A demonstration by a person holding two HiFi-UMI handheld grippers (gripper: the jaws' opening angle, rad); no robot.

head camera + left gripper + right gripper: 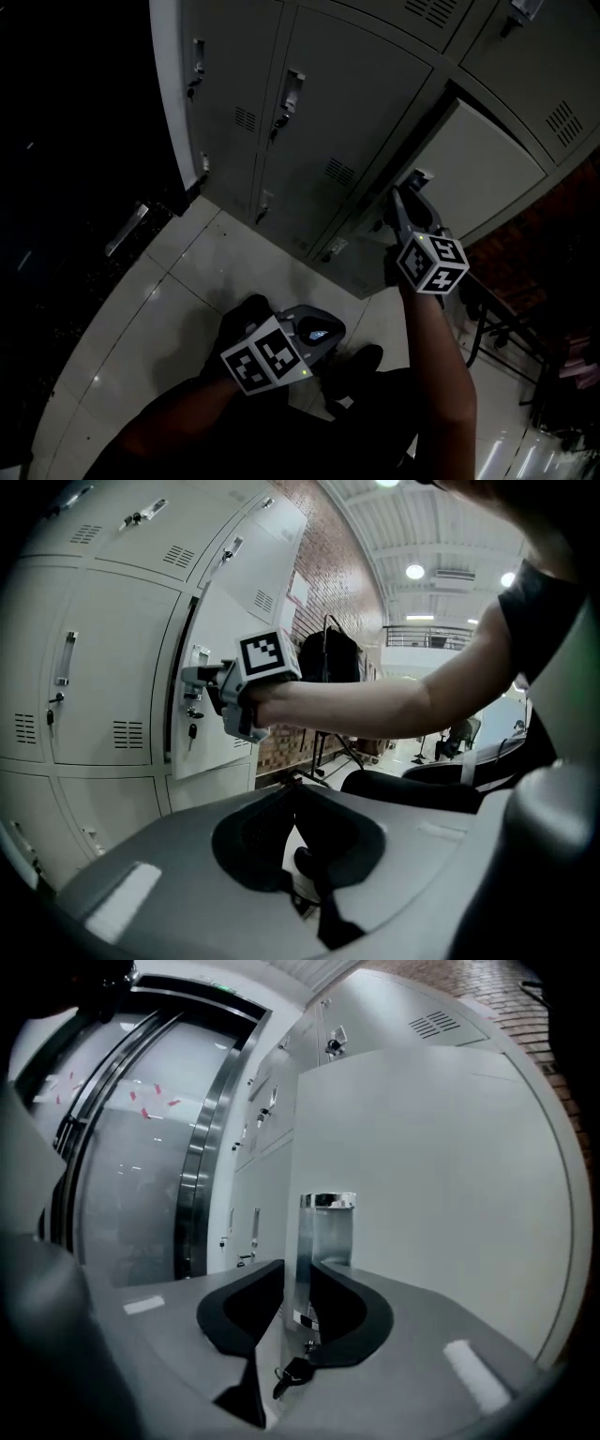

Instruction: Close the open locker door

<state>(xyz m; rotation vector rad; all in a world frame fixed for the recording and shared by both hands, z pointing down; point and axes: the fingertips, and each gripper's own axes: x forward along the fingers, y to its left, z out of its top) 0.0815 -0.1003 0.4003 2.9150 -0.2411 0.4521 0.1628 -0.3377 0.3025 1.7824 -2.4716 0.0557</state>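
The open locker door stands out from the grey locker bank; it also fills the right gripper view. Its shiny upright handle sits between my right gripper's pads, which close against it on both sides. A key hangs just below the handle. From the head view my right gripper reaches up to the door's free edge. In the left gripper view it shows at the door's latch. My left gripper hangs low over the floor, its jaws together on nothing.
Closed lockers with their own handles and vents run to the left of the open one. Pale floor tiles lie below. A brick wall and a rack with a dark bag stand beyond the door.
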